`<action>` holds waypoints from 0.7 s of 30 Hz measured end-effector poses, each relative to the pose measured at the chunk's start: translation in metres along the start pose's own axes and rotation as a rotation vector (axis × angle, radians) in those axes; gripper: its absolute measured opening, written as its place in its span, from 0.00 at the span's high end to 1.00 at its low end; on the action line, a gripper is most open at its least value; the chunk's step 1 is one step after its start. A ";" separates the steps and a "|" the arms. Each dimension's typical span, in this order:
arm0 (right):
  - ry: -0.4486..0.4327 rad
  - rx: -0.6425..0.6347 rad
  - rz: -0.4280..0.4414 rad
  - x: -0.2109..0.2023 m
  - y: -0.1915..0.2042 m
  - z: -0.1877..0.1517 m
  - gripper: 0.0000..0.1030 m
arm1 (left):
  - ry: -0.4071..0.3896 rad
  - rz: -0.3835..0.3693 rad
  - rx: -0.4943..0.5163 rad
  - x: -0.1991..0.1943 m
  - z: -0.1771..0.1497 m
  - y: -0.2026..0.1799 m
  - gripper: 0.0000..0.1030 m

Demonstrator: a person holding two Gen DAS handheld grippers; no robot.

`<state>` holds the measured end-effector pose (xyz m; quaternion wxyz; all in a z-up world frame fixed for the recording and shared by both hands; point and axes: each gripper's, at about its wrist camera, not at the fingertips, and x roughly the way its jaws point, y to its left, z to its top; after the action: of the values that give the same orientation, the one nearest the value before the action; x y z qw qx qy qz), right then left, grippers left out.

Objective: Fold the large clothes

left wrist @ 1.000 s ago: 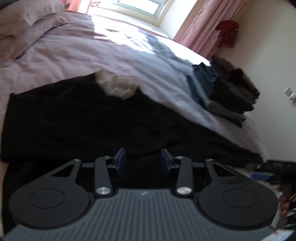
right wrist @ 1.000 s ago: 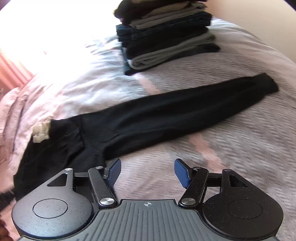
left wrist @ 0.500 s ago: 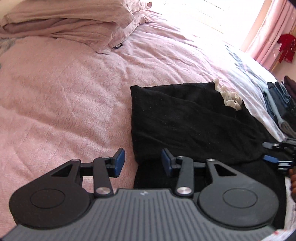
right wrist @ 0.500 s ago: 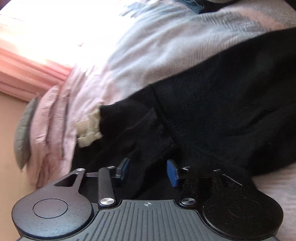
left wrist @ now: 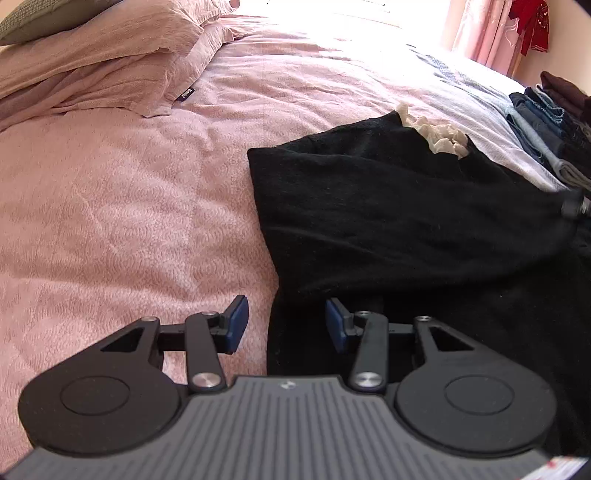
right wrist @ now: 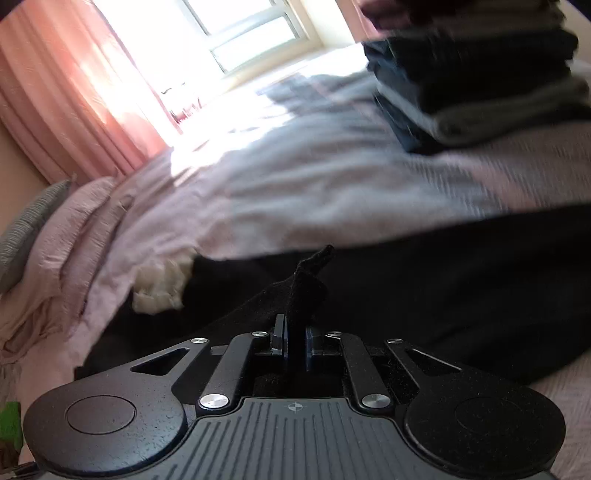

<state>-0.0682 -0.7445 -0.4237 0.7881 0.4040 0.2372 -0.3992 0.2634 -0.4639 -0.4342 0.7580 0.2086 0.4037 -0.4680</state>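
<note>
**Left wrist view: black garment on the pink bed, one edge pinched**

Left wrist view shows the black garment spread flat on the pink bedspread, which is the landmark for everything else. The left gripper hangs over the garment's near left edge, its blue pads set a moderate way apart and gripping nothing; the cloth edge runs between them, one pad over pink spread, the other over black fabric. A crumpled cream cloth lies at the garment's far edge. Beyond it on the bedspread, to the right, sits a stack of folded clothes in blues, greys and dark tones. At the head of the bedspread are pink pillows; a small dark tag on one carries white lettering too small to read with confidence. A red item hangs by the pink curtain.

From the right wrist view, the right gripper is closing, and its pads already pinch a raised fold of the black garment, whose tip stands up above the fingers. This picture is blurred; the stack looms at upper right, the bright window behind.
</note>
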 end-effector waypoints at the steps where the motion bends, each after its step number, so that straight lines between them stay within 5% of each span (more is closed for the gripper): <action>1: 0.023 0.008 -0.017 0.007 -0.005 -0.005 0.95 | -0.003 0.004 0.005 0.002 0.001 -0.001 0.62; 3: 0.027 -0.024 -0.035 0.009 -0.010 -0.012 0.95 | -0.003 0.018 0.030 0.003 0.003 -0.003 0.75; 8: 0.008 -0.028 -0.114 -0.018 -0.012 -0.006 0.79 | 0.046 0.059 0.004 0.001 0.000 0.008 0.76; 11: -0.006 0.021 -0.160 -0.050 -0.039 0.001 0.78 | 0.075 0.116 0.008 -0.009 -0.003 0.017 0.77; 16: -0.101 0.392 -0.170 -0.122 -0.150 0.008 0.74 | 0.051 0.118 -0.066 -0.034 0.004 0.031 0.77; 18: -0.166 0.550 -0.194 -0.143 -0.199 0.007 0.57 | 0.042 0.107 -0.096 -0.037 0.007 0.030 0.76; 21: -0.280 0.783 -0.158 -0.157 -0.269 0.007 0.54 | 0.046 0.072 -0.161 -0.035 0.010 0.024 0.75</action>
<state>-0.3779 -0.7767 -0.4311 0.5666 0.5955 -0.0114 -0.5695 0.2808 -0.4402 -0.4017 0.7792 0.1723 0.4494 -0.4016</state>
